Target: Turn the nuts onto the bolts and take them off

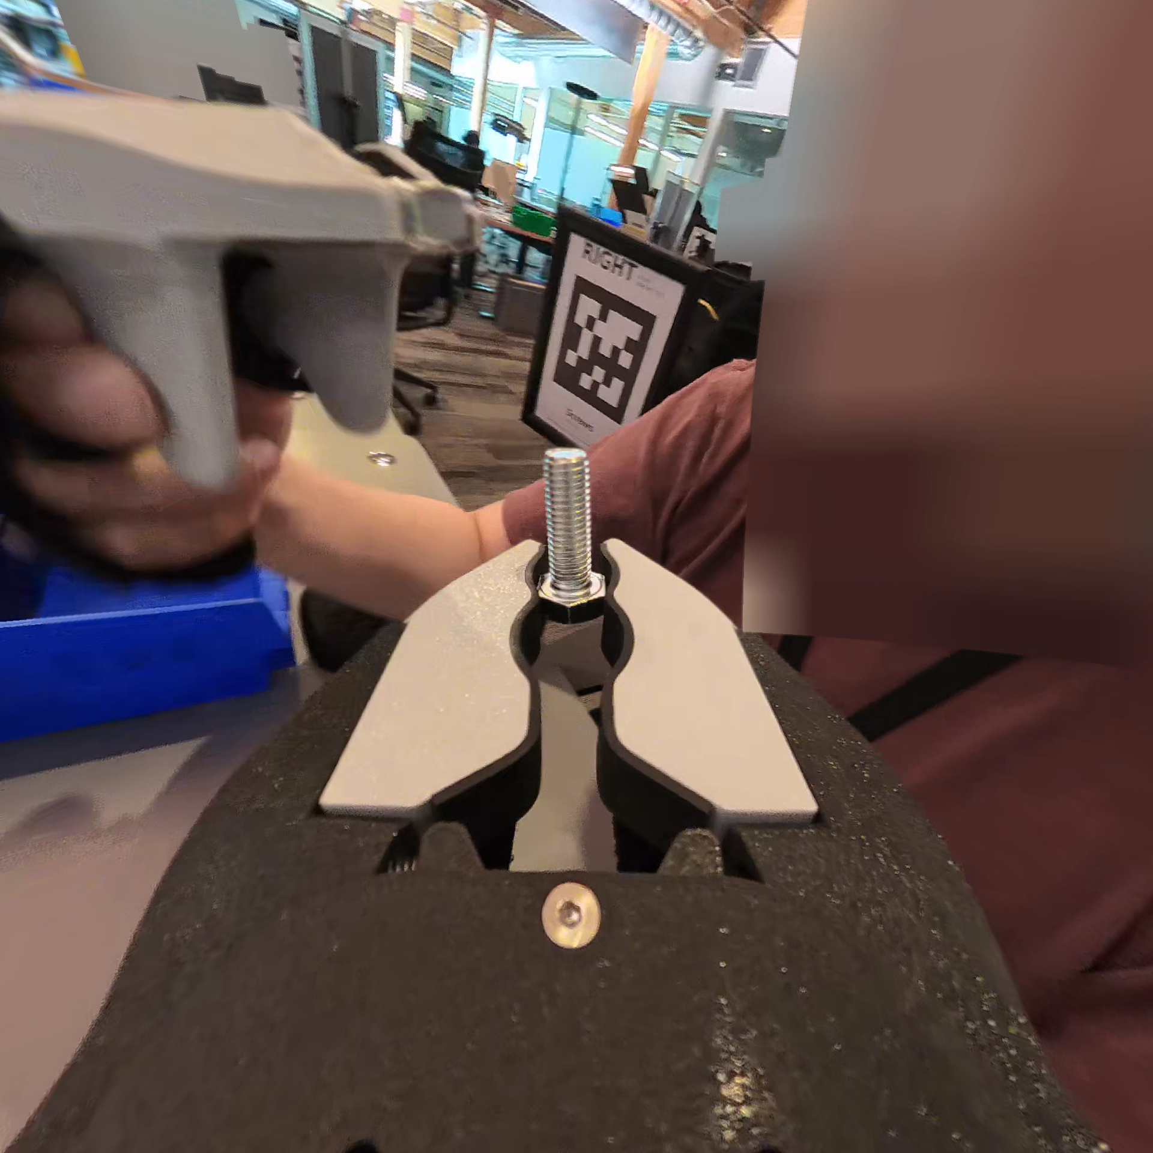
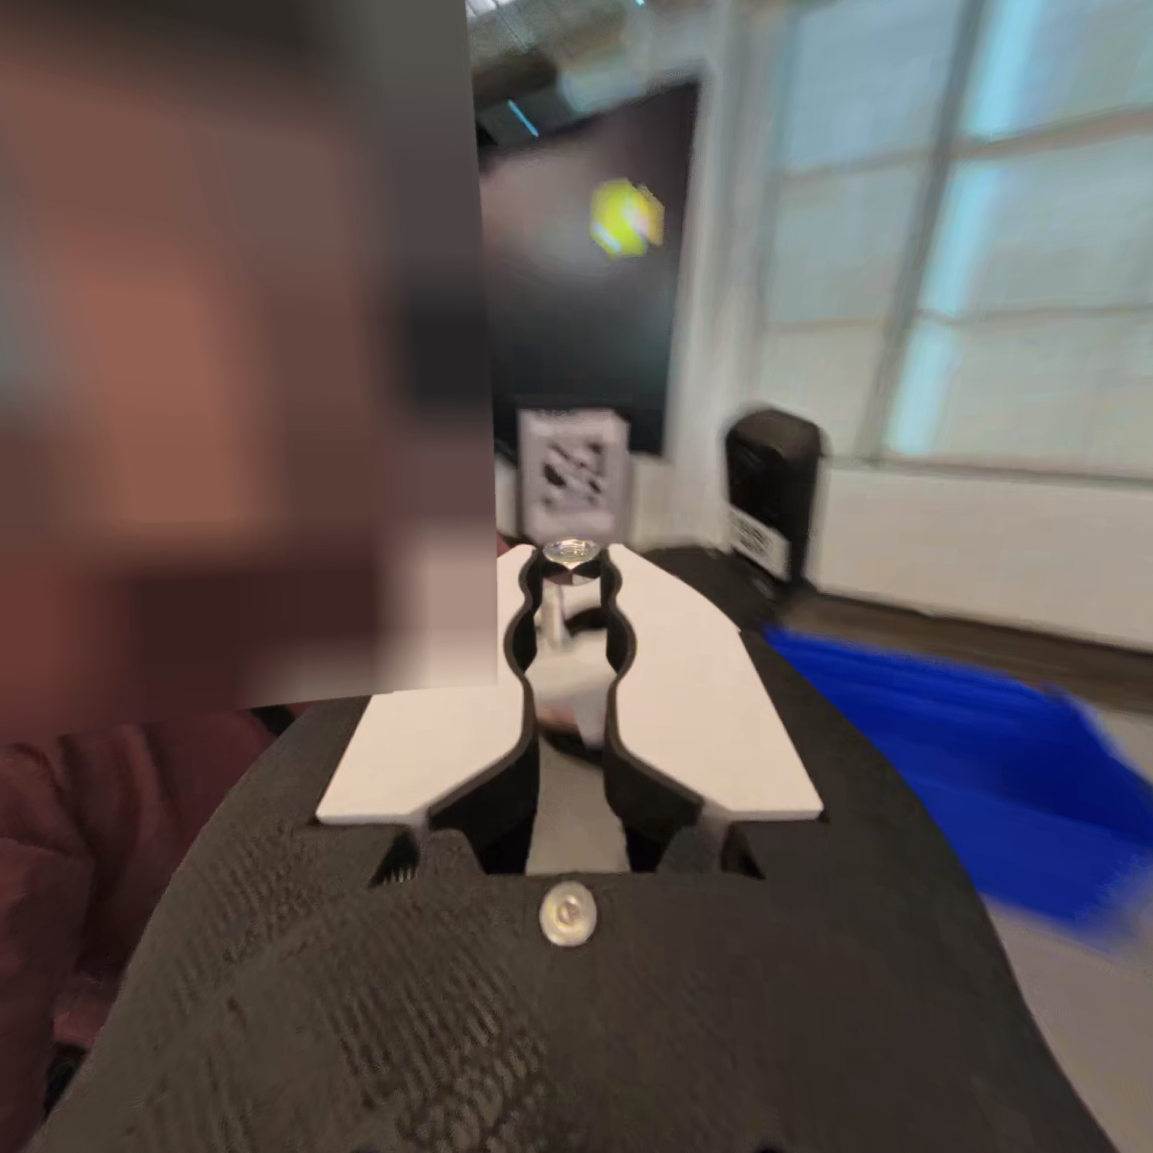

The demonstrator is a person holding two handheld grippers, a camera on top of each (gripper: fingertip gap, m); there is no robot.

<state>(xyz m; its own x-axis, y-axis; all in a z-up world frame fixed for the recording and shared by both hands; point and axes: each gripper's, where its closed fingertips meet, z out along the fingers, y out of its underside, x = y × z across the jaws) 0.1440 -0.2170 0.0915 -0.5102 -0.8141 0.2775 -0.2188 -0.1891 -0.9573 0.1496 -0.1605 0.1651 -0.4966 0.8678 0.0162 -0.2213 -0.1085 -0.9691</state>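
Observation:
In the left wrist view my left gripper (image 1: pixel 571 561) is shut on the hex head (image 1: pixel 569 604) of a silver bolt (image 1: pixel 566 505). Its threaded shaft stands upright above the fingertips, and no nut shows on it. My right gripper's grey housing (image 1: pixel 187 206) shows at the upper left of that view, held by a hand (image 1: pixel 125 474), above and left of the bolt. In the blurred right wrist view my right gripper (image 2: pixel 569 558) is shut on a shiny hex nut (image 2: pixel 569 563) at its fingertips. A silver shaft (image 2: pixel 553 617) shows through the gap below.
A blue bin (image 1: pixel 137 661) sits to the left on the pale table (image 1: pixel 355 449), and it shows to the right in the right wrist view (image 2: pixel 967 780). A framed black-and-white marker board (image 1: pixel 608 349) stands behind. The person's maroon sleeve (image 1: pixel 674 486) is close behind the bolt.

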